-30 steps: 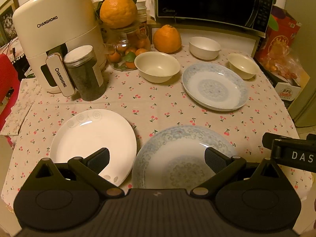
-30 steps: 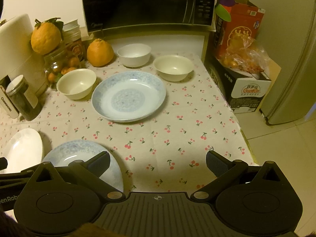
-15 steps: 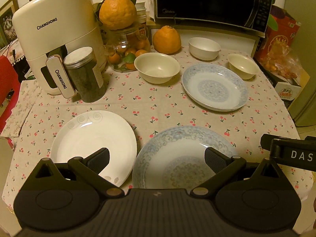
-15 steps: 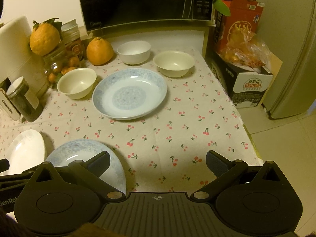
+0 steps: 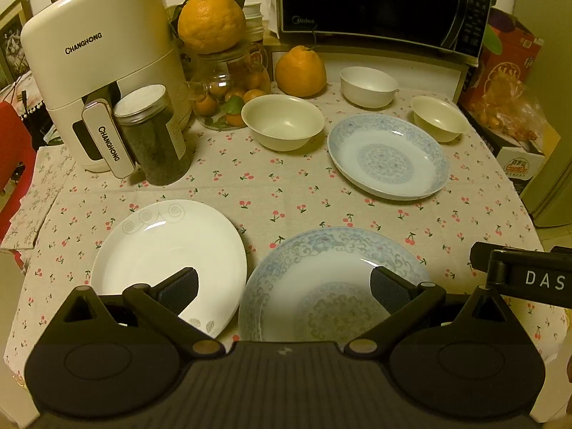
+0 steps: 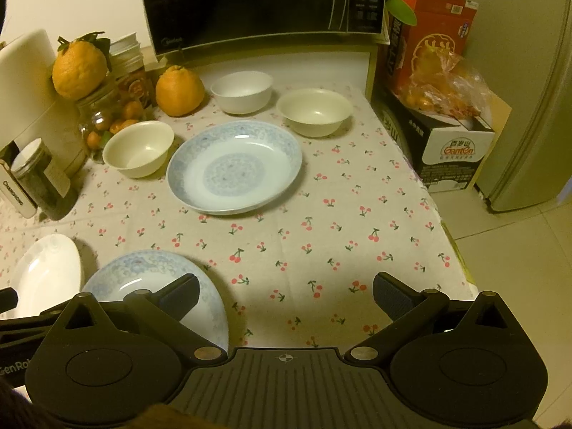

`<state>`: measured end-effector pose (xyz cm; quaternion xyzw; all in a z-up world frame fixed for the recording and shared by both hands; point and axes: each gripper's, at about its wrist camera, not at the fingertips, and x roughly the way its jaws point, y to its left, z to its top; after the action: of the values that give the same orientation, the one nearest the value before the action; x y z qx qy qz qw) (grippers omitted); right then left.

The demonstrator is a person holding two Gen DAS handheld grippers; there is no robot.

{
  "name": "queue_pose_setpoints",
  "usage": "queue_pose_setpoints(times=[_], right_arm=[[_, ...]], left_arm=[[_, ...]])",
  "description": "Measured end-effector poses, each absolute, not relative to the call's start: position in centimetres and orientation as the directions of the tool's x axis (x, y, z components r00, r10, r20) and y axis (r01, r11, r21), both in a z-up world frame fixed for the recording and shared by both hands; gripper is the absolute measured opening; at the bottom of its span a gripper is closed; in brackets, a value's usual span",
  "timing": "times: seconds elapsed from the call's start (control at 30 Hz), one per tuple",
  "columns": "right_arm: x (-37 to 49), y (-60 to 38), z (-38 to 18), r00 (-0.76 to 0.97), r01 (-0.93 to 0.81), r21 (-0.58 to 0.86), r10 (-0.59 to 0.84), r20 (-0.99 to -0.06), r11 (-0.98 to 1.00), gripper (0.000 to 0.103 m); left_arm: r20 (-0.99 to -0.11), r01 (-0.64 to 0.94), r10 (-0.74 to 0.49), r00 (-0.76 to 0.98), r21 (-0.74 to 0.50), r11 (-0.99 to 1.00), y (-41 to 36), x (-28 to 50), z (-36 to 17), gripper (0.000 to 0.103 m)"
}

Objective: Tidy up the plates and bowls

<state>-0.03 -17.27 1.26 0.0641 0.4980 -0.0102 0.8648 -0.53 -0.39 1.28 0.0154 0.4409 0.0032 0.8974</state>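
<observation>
Black plastic tongs are hanging wide apart and holding nothing in both views: the left tongs [image 5: 282,286] are hovering low in the frame over the near rims of two plates, and the right tongs [image 6: 286,291] are hovering at the bottom of their frame over bare cherry-print cloth. Under the left pair, the plain white plate [image 5: 168,254] is lying at lower left and the near blue-patterned plate [image 5: 336,286] just beside it at lower centre, their rims almost touching. Further up, the far blue-patterned plate [image 6: 234,166] is sitting mid-frame on the surface [image 6: 357,221], with three bowls around it: a cream bowl [image 6: 138,148] to its left, a white bowl [image 6: 241,91] above it, and a second cream bowl [image 6: 314,111] to its upper right. Compared with a second ago, the right view is sitting slightly nearer the far plate and bowls, while the left view is barely shifting (a small drift, nothing gripped). That suggests an approach is only beginning: every dish is lying separate, so no stacking is done yet. A microwave [image 5: 379,7] and a white appliance [image 5: 96,64] are standing along the top of the frame.
</observation>
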Motion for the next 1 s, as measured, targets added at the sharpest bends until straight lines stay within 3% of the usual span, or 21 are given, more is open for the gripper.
queue_pose_setpoints(times=[1.0], right_arm=[[0.25,-17.35,0.79,0.497,0.093,0.089,0.031,-0.867,0.992,0.103]], left_arm=[[-0.810,0.027,0.011,0.586,0.034,0.999,-0.71,-0.29,0.61,0.103]])
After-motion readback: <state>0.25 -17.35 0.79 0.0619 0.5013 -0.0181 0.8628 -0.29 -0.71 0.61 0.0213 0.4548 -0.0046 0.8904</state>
